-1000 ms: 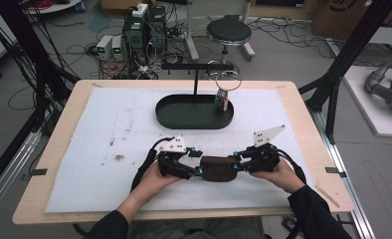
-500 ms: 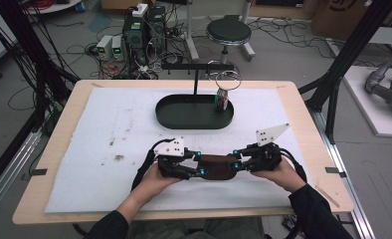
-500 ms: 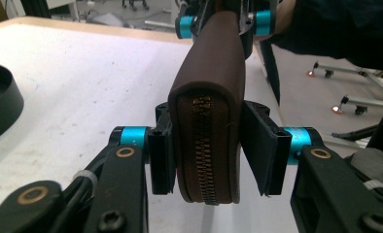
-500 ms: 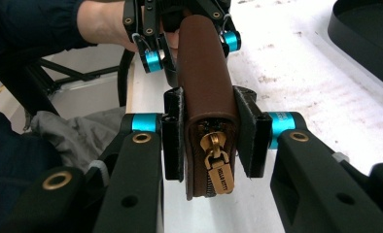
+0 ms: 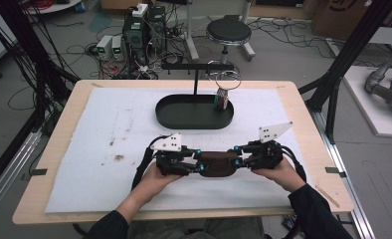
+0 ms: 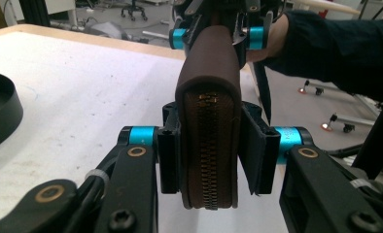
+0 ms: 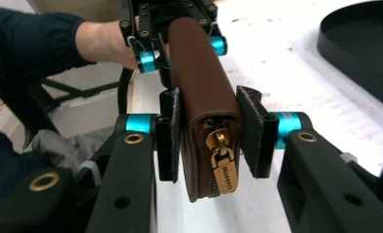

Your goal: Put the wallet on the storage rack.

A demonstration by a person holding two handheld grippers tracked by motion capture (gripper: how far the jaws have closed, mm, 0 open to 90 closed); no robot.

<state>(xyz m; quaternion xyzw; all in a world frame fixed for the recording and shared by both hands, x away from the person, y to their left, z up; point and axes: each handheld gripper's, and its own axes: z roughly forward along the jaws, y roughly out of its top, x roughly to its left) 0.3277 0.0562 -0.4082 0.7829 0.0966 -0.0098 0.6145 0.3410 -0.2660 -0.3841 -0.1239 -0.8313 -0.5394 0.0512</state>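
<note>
The fingers point(image 6: 167, 160) of the left gripper point(image 5: 186, 162) are pinched on one end of the brown wallet point(image 5: 218, 163); the right gripper point(image 5: 244, 154) is clamped on the other end, by the zip pull point(image 7: 222, 165); the wallet is held near the table's point(image 5: 303, 124) near edge, little moved from before; open mat point(image 5: 109, 129) is seen left; the black tray point(image 5: 194, 112) lies farther off.

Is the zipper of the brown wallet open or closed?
Closed. The brown wallet has its zipper teeth meshed along the end, and the gold pull sits at the other end.
</note>
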